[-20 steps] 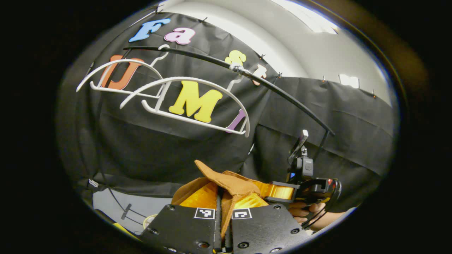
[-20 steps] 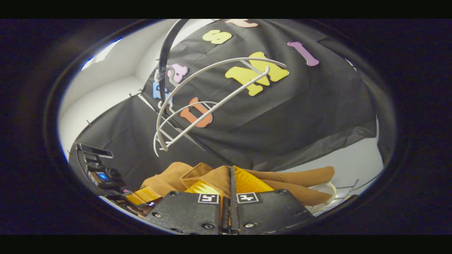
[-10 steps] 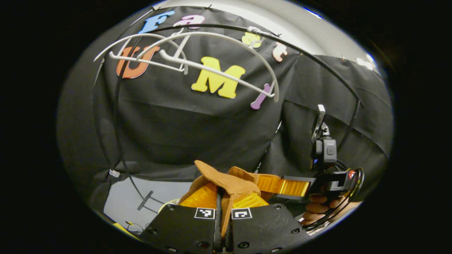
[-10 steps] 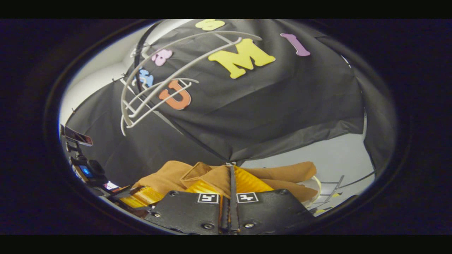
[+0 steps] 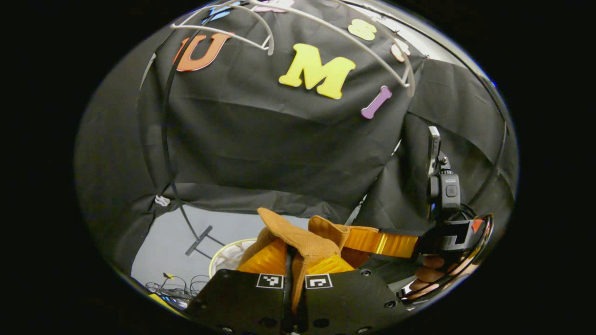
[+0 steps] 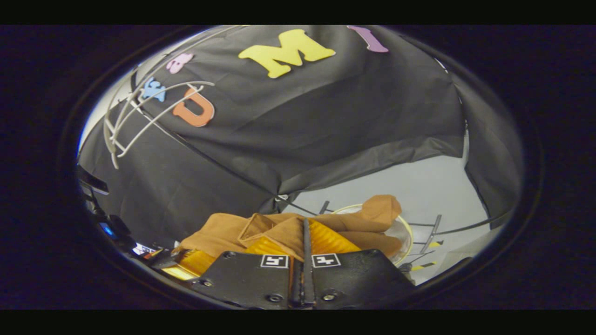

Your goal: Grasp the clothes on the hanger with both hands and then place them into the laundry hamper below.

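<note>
Both grippers clamped on brown garment above hamper.
Left gripper [image 5: 292,253] and right gripper [image 6: 305,237] each pinch the brown garment [image 6: 279,228], which stretches sideways between them; a sleeve droops over the white hamper [image 6: 404,223] below. Empty white hangers [image 5: 326,28] hang above.
</note>
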{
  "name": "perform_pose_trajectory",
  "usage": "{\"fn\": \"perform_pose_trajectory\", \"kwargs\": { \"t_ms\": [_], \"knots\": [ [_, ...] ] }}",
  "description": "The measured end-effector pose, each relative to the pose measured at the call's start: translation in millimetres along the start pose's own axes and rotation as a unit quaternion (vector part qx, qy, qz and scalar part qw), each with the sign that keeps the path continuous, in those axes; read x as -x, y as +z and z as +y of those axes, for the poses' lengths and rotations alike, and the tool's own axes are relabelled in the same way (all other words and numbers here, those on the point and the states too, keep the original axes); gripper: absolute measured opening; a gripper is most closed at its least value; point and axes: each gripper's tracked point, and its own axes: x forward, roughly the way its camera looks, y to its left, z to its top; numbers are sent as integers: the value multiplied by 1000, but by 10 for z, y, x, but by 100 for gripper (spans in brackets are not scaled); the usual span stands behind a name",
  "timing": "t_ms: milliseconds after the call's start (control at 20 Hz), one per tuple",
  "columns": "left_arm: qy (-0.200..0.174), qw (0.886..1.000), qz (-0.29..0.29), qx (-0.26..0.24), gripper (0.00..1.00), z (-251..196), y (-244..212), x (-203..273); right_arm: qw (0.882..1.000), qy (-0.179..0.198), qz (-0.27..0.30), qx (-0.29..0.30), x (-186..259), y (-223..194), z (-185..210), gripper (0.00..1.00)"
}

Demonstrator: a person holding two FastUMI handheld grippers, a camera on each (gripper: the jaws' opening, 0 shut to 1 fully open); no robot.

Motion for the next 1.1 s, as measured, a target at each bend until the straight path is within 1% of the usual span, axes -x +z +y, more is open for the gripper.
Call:
{"fn": "perform_pose_trajectory", "kwargs": {
  "t_ms": [50, 100, 150, 200, 250, 300, 350, 400, 450, 500, 550, 650, 700, 800, 850, 900, 950, 1000, 1050, 1100],
  "knots": [
    [19, 1000, 12, 9, 3, 78, -48, -72, 1000, -14, 7, 1, -86, -9, -68, 5],
    [34, 999, 30, 17, 3, 160, -154, -148, 999, -32, 18, 4, -156, -32, -148, 2],
    [51, 997, 52, 24, 3, 251, -252, -209, 998, -53, 28, 4, -206, -78, -247, 11],
    [62, 994, 80, 33, 4, 302, -372, -276, 995, -84, 45, 1, -244, -129, -386, 0],
    [61, 991, 110, 42, 5, 321, -506, -313, 993, -98, 61, -13, -273, -202, -462, 5],
    [66, 988, 132, 48, 5, 343, -627, -338, 992, -98, 68, -31, -296, -244, -477, 11],
    [72, 985, 152, 50, 5, 393, -732, -324, 991, -104, 69, -45, -280, -251, -497, 14],
    [76, 981, 171, 53, 5, 447, -846, -300, 991, -105, 64, -56, -247, -225, -515, 14],
    [74, 978, 184, 58, 5, 450, -899, -283, 990, -107, 60, -65, -222, -191, -540, 19],
    [84, 974, 204, 60, 6, 454, -956, -310, 990, -108, 58, -71, -180, -191, -550, 20],
    [96, 967, 228, 60, 8, 513, -1021, -270, 990, -108, 55, -75, -171, -188, -550, 24],
    [81, 966, 236, 66, 8, 479, -1040, -258, 989, -116, 48, -71, -127, -172, -589, 28],
    [72, 965, 244, 67, 12, 425, -1060, -248, 989, -122, 45, -67, -89, -163, -605, 29],
    [59, 965, 249, 50, 48, 418, -1062, -225, 988, -134, 36, -61, 45, -214, -651, 36],
    [56, 966, 248, 40, 43, 426, -1058, -220, 988, -142, 31, -57, 117, -285, -685, 45],
    [52, 966, 250, 34, 60, 420, -1096, -211, 987, -152, 26, -52, 182, -309, -723, 47],
    [40, 966, 253, 30, 60, 382, -1093, -179, 986, -158, 19, -48, 234, -318, -722, 58],
    [31, 968, 249, 24, 75, 335, -1102, -183, 985, -164, 10, -44, 296, -292, -716, 63],
    [26, 970, 243, 16, 81, 296, -1056, -159, 985, -167, 2, -39, 344, -281, -718, 69],
    [23, 971, 238, 9, 86, 257, -1027, -101, 984, -173, -8, -34, 411, -262, -734, 73]
  ]
}}
